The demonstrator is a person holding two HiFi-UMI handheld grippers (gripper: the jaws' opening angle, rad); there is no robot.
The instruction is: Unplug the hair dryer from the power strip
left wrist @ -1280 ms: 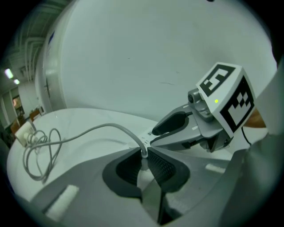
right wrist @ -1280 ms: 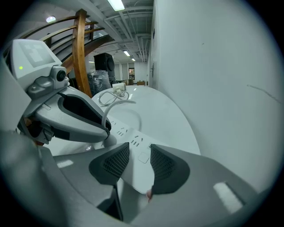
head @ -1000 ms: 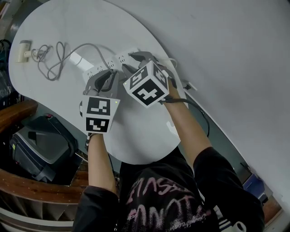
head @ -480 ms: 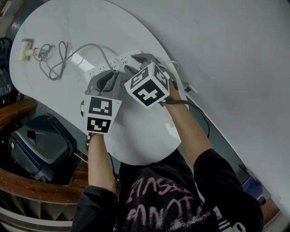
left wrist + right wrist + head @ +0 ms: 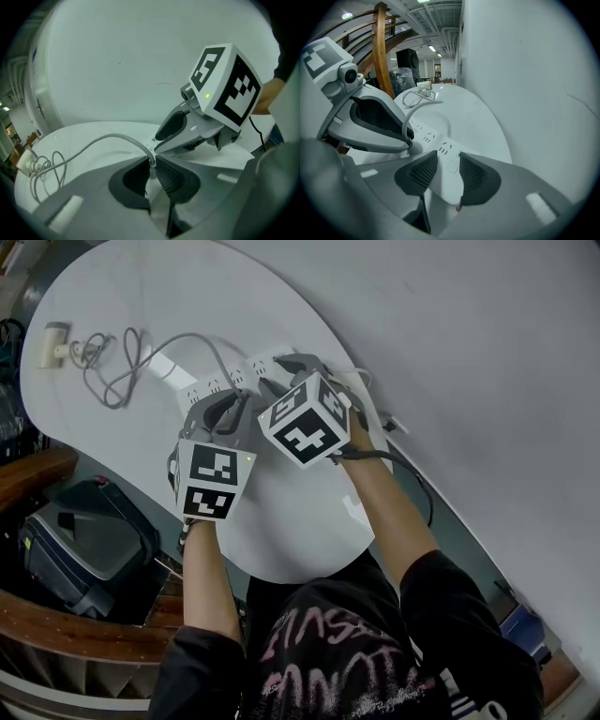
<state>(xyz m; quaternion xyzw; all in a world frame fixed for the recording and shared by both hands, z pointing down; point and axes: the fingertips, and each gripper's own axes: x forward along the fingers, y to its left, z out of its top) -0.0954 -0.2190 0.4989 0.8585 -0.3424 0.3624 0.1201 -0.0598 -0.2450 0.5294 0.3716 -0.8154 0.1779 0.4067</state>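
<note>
A white power strip (image 5: 200, 386) lies on the white oval table (image 5: 281, 521). A grey cord (image 5: 178, 336) runs from its plug to the coiled lead and the small white hair dryer (image 5: 49, 343) at the table's far left. My left gripper (image 5: 225, 401) is shut on the white plug (image 5: 151, 162) where the cord enters it; the pads (image 5: 169, 177) pinch it. My right gripper (image 5: 286, 367) is shut on the strip's end (image 5: 448, 168), one pad on each side. In the right gripper view the left gripper's fingers (image 5: 379, 123) sit over the sockets (image 5: 425, 136).
The wall (image 5: 469, 352) runs close along the table's far side. A black case (image 5: 84, 549) and a wooden rail (image 5: 75, 634) lie below the table's left edge. A black cable (image 5: 417, 479) hangs off the table's edge by my right forearm.
Both grippers have shifted only slightly over the strip; their holds look the same.
</note>
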